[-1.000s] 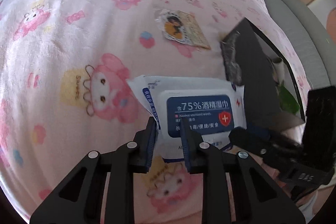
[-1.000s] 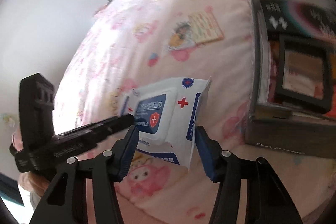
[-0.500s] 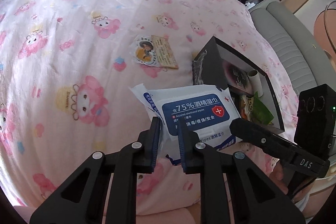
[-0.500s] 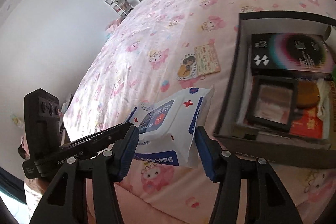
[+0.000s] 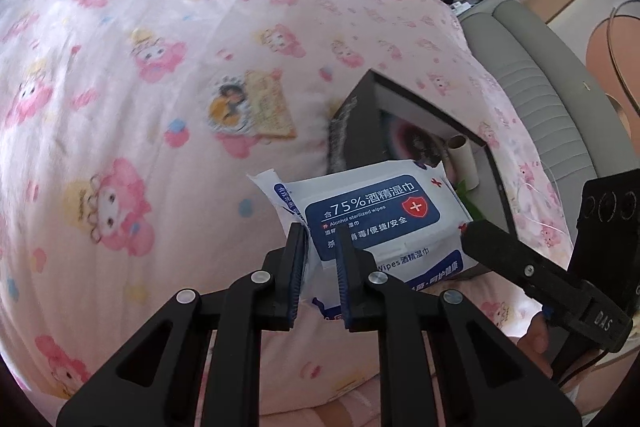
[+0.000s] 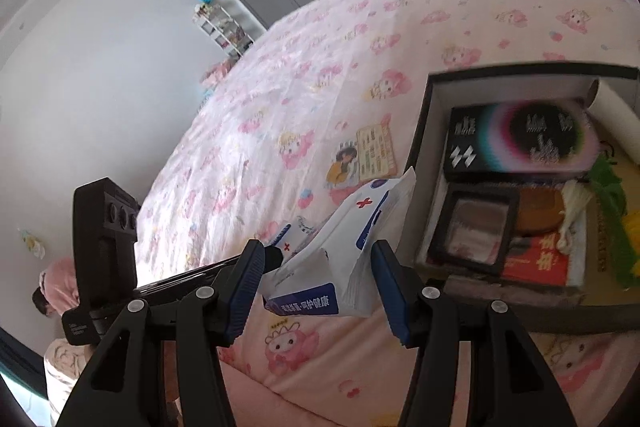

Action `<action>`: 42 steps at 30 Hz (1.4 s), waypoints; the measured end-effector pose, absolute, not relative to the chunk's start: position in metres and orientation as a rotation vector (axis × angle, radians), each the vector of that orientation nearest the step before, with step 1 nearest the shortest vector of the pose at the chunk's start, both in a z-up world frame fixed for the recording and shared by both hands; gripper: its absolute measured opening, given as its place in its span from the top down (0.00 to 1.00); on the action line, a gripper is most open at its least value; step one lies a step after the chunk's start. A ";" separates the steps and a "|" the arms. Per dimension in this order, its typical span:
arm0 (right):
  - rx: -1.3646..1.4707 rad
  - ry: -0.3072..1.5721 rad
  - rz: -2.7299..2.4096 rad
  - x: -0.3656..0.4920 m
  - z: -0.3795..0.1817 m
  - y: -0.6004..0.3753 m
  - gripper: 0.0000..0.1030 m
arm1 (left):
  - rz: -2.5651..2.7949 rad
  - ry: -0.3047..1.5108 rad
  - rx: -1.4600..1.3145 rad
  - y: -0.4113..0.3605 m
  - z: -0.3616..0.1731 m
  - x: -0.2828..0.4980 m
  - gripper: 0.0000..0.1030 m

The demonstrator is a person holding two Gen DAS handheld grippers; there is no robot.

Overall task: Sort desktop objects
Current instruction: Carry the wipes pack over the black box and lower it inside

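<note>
Both tongs meet at one soft white pack of alcohol wipes with a blue label (image 5: 376,219). On the left, the black gripper (image 5: 320,243) has its blue-padded fingers drawn narrow and pinches the crimped end of the pack between them. The pack hangs in the air above the pink cartoon-print bedsheet (image 5: 140,67), its printed face turned toward the left wrist camera. From that camera, it sits at the centre of the view, slightly toward 4 o'clock.

On the right, the other black gripper (image 6: 320,267) has its fingers spread wide. The pack (image 6: 340,251) lies in the gap between them, and neither pad presses on it. In the left wrist view, one finger of this gripper (image 5: 500,251) reaches in from 4 o'clock and ends at the corner of the pack.

An open dark rectangular box (image 6: 424,147) stands on the sheet at 3 o'clock in the right wrist view, just beside the far end of the pack. Inside it I see a black carton with a rainbow ring print (image 6: 520,139), a dark square frame (image 6: 472,227), a white roll (image 6: 616,119) and a red printed packet (image 6: 540,263).

A small illustrated card with a cartoon figure (image 5: 248,103) lies flat on the sheet at 12 o'clock from the pack, apart from it.
</note>
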State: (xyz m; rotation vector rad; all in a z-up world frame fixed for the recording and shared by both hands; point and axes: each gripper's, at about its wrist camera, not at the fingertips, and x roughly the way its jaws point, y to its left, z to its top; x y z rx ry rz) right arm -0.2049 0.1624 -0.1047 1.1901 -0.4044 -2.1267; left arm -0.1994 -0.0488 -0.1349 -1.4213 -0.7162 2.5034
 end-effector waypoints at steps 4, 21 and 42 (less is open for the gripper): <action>1.132 -0.422 -2.195 -0.219 -0.082 0.190 0.49 | 2.483 -0.635 -1.369 -0.021 -0.111 -0.230 0.88; 1.400 -0.516 -2.323 -0.322 -0.152 0.262 0.49 | 2.400 -0.429 -1.517 0.083 -0.168 -0.351 0.88; 1.528 -0.124 -2.299 -0.288 -0.154 0.250 0.48 | 2.384 -0.269 -1.568 0.095 -0.159 -0.304 0.78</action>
